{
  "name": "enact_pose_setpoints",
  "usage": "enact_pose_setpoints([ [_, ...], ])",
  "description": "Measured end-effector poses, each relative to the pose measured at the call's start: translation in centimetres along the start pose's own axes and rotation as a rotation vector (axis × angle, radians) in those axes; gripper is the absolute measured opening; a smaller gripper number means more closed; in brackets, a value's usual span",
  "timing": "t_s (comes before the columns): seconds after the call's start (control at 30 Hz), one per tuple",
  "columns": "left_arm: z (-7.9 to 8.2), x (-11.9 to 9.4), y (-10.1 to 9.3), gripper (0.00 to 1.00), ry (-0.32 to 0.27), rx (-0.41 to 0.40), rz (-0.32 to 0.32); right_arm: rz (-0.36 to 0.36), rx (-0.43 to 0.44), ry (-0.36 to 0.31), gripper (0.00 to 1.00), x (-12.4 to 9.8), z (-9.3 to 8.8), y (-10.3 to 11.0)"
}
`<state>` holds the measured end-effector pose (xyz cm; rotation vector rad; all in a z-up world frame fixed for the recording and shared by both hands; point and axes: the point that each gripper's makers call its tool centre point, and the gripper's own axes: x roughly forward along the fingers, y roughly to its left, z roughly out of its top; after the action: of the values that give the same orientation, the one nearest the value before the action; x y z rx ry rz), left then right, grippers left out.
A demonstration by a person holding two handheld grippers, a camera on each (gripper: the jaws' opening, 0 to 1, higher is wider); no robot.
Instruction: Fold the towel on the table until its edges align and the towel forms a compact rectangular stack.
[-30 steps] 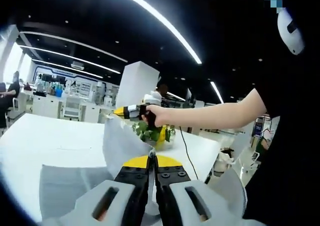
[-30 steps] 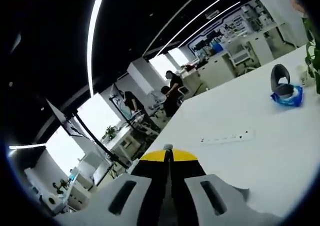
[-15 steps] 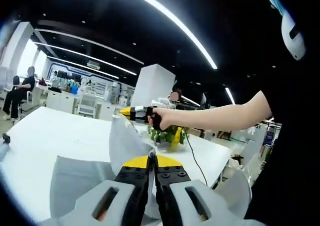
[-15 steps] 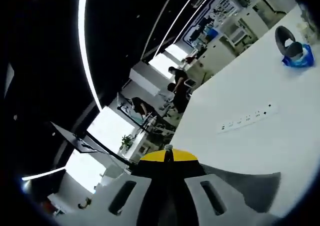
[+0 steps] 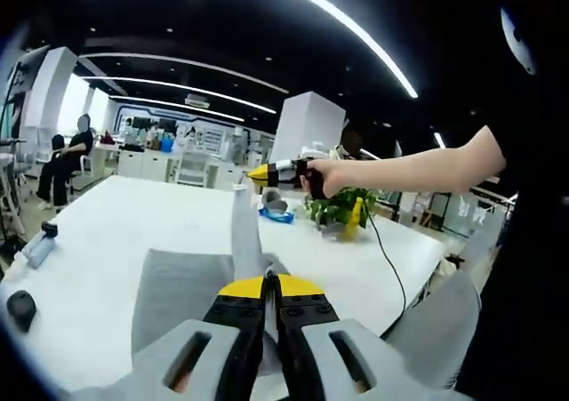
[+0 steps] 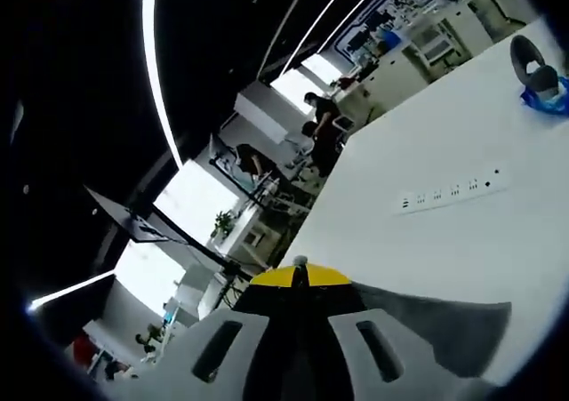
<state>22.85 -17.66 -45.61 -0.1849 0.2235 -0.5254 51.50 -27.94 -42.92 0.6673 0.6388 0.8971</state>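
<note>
Between both grippers' shut jaws: towel [image 5: 187, 285] pinched.

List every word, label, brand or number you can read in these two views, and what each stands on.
None can be read.
Blue-framed wall panels far across the room: any lettering too small and blurred.
Power strip on the table: markings too small.
Left gripper, right gripper and the grey towel: no print visible.

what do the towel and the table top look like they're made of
The towel looks like soft grey woven cloth, matte: it drapes and rises in a limp fold toward the right gripper. The table top seems a hard, smooth white laminate or plastic with a slight sheen; which one, the look leaves open.
</note>
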Motion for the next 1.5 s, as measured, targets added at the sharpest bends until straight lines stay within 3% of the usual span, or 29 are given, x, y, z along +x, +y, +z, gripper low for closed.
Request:
enact_pose_setpoints([
  [0.13,-1.6,0.0,0.8,0.03,0.019,-0.070,0.017,-0.043,0.004,-0.013,0.00,0.9,-1.6,-1.5],
  [0.2,-2.0,0.2,0.8,0.03,-0.005,-0.147,0.008,-0.036,0.084,-0.048,0.00,1.4,-2.2,-1.9],
  [0.27,-3.0,0.3,1.1,0.03,0.014,-0.144,0.019,-0.020,0.183,-0.084,0.00,1.9,-2.5,-2.3],
  [0.37,-4.0,0.1,1.8,0.03,0.046,-0.142,0.054,-0.003,0.249,-0.110,0.00,2.2,-2.7,-2.6],
  [0.47,-3.5,-0.3,2.0,0.03,0.024,-0.161,0.056,0.032,0.228,-0.119,0.00,2.5,-2.5,-1.9],
  [0.5,-2.9,-0.6,2.3,0.03,0.008,-0.101,0.085,0.068,0.217,-0.131,0.00,2.7,-2.0,-1.2],
  [0.53,-2.2,-0.9,2.0,0.03,0.002,-0.025,0.078,0.103,0.214,-0.135,0.00,2.8,-1.7,-0.5],
  [0.57,-1.7,-1.1,1.6,0.03,-0.008,-0.001,0.062,0.128,0.208,-0.139,0.00,2.9,-1.5,0.1],
  [0.73,-0.4,-1.9,1.5,0.03,-0.037,-0.004,0.062,0.204,0.131,-0.145,0.00,3.3,-0.4,2.4],
  [0.8,-0.5,-1.9,2.1,0.03,-0.041,-0.009,0.074,0.185,0.123,-0.133,0.00,3.7,-0.7,2.3],
  [0.87,-0.9,-2.1,3.4,0.03,-0.041,0.021,0.144,0.165,0.127,-0.117,0.00,4.1,-1.3,1.8],
  [0.93,-1.8,-2.0,3.7,0.03,-0.027,-0.009,0.135,0.137,0.151,-0.092,0.00,4.6,-2.2,0.9],
  [1.1,-5.1,-1.6,5.0,0.03,0.048,-0.029,0.182,0.089,0.309,-0.088,0.00,5.2,-4.4,-1.3],
  [1.27,-7.0,-1.3,6.4,0.03,0.053,-0.139,0.211,0.061,0.319,-0.090,0.00,5.4,-5.5,-2.6],
  [1.5,-8.1,-1.2,7.5,0.03,0.072,-0.157,0.245,0.058,0.335,-0.083,0.00,6.5,-6.0,-3.3],
])
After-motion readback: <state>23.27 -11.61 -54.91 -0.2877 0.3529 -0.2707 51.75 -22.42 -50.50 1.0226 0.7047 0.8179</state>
